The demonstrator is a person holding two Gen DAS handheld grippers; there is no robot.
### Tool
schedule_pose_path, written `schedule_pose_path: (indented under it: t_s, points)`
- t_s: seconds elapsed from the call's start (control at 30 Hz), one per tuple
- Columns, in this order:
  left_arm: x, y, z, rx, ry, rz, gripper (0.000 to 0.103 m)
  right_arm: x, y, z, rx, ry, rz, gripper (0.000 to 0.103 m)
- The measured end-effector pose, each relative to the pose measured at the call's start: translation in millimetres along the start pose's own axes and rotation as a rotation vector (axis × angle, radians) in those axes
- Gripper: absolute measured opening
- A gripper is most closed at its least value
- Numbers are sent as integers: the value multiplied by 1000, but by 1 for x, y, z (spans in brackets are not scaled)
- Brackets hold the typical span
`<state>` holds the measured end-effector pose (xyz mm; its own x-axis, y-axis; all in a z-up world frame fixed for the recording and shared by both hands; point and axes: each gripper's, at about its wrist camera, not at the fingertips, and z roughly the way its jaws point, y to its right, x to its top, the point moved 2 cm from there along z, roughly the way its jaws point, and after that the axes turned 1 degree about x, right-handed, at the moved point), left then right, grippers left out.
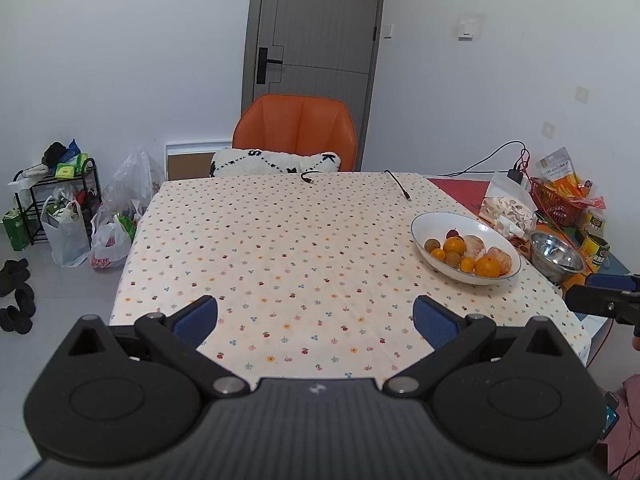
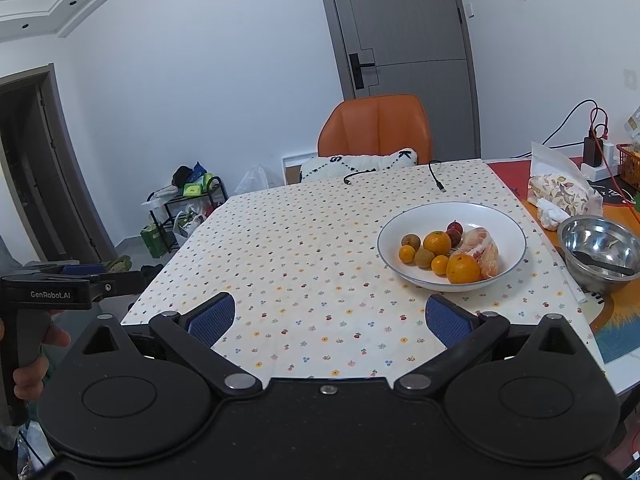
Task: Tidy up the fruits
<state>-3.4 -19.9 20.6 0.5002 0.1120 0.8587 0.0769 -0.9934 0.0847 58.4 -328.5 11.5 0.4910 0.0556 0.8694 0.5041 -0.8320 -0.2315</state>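
A white bowl (image 1: 436, 226) (image 2: 420, 222) sits on the right side of the dotted tablecloth (image 1: 280, 248) (image 2: 304, 264). It holds oranges (image 1: 487, 266) (image 2: 463, 269), small brown kiwis (image 2: 411, 240), dark red fruits (image 2: 454, 227) and peeled citrus (image 1: 474, 246) (image 2: 482, 250). My left gripper (image 1: 316, 316) hovers open over the near table edge, left of the bowl, with nothing between its fingers. My right gripper (image 2: 330, 316) is open too, near the front edge, the bowl ahead to its right.
A steel bowl (image 1: 556, 254) (image 2: 600, 250) with a spoon stands right of the white bowl, beside a snack bag (image 2: 560, 190) and red basket (image 1: 554, 200). Two cable ends (image 1: 400, 188) lie at the far edge. An orange chair (image 1: 296, 132) stands behind.
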Motion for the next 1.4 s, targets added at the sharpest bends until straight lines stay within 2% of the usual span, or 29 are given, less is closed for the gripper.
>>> schedule_pose_path:
  t_s: [1.4]
  points:
    - [-4,3,-1,-10,14,9,103,-1,2,2,-3,-10,3,103]
